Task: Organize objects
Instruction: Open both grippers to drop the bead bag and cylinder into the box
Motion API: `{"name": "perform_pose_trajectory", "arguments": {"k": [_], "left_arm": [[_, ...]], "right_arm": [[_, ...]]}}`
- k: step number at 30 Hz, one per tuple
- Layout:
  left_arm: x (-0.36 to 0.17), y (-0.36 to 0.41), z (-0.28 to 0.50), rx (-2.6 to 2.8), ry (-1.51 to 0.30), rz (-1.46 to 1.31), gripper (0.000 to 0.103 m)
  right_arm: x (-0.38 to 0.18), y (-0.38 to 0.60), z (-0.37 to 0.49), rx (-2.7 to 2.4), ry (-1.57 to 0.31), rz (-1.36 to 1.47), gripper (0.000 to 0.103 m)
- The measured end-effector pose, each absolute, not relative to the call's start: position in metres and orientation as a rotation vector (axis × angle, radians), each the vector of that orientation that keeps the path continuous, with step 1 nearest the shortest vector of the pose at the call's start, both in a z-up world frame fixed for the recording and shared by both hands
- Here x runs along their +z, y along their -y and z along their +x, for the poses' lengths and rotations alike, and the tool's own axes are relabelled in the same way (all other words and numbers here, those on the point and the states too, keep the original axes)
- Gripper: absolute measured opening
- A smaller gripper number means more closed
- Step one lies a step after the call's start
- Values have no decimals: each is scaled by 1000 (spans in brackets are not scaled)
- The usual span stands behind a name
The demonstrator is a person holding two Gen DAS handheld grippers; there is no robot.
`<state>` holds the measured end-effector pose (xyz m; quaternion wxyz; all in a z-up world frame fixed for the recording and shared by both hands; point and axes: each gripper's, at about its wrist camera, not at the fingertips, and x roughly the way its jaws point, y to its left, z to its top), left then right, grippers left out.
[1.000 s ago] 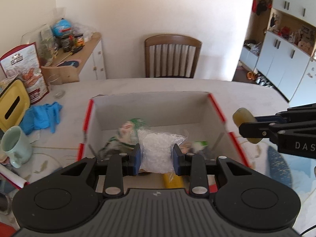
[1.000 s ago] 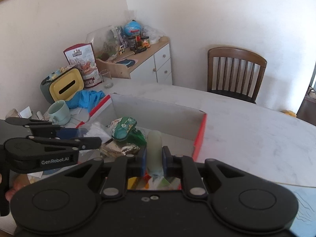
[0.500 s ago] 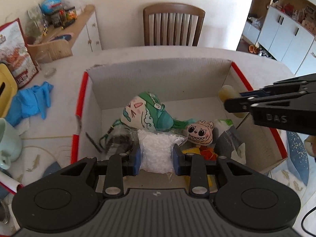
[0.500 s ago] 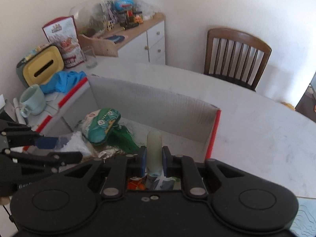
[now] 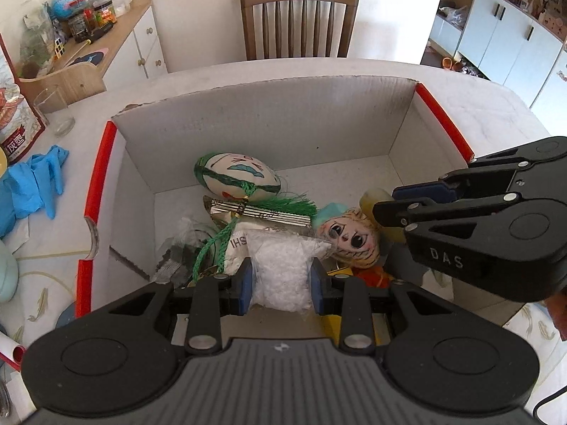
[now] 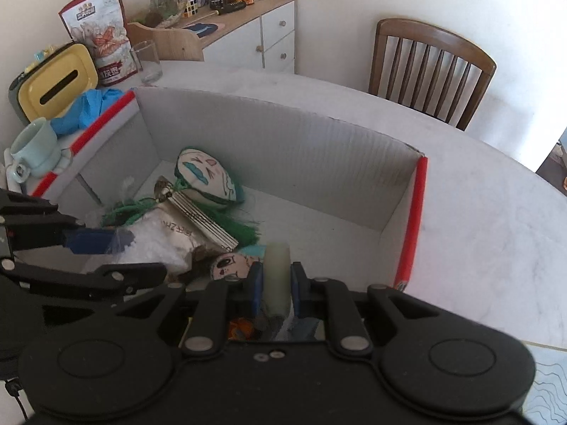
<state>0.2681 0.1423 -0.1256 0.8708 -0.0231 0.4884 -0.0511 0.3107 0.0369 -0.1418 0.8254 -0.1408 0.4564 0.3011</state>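
My left gripper [image 5: 281, 276] is shut on a clear bag of white granules [image 5: 280, 269] and holds it inside the open cardboard box [image 5: 269, 120] near its front. My right gripper [image 6: 276, 283] is shut on a pale yellowish cylinder [image 6: 277, 269], also low in the box, at the right. In the box lie a painted egg-shaped pouch with a green tassel [image 5: 237, 177], a silver packet [image 5: 262, 212] and a doll face [image 5: 351, 241]. The right gripper [image 5: 400, 209] shows in the left wrist view, and the left gripper [image 6: 106, 248] in the right wrist view.
The box stands on a white marble table [image 6: 478, 212]. Left of it are blue gloves [image 5: 32, 184], a pale green mug [image 6: 33, 148], a yellow tissue box [image 6: 56, 85], a glass [image 6: 147, 62] and a snack bag [image 6: 101, 24]. A wooden chair [image 5: 299, 21] stands behind.
Both grippers have moved forward and down into the box with their loads. The box contents now look closer and larger.
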Motion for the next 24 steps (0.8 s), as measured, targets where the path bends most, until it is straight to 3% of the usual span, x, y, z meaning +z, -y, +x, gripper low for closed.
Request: {"name": "perform_pose_trajectory", "arguments": {"k": [13, 14, 16, 18, 24], "left_arm": [[-122, -139, 263, -92, -996, -36, 33], [-121, -139, 262, -90, -990, -35, 34], [-117, -140, 258, -83, -972, -36, 51], [-110, -142, 252, -77, -942, -37, 59], [-91, -144, 236, -73, -881, -45, 60]], "right_arm": [[-120, -25, 307, 685, -944, -240, 22], [-118, -23, 307, 689, -942, -237, 22], [-113, -19, 304, 702, -937, -221, 24], [-107, -14, 300, 711, -932, -208, 27], [-89, 1, 285, 739, -893, -162, 37]]}}
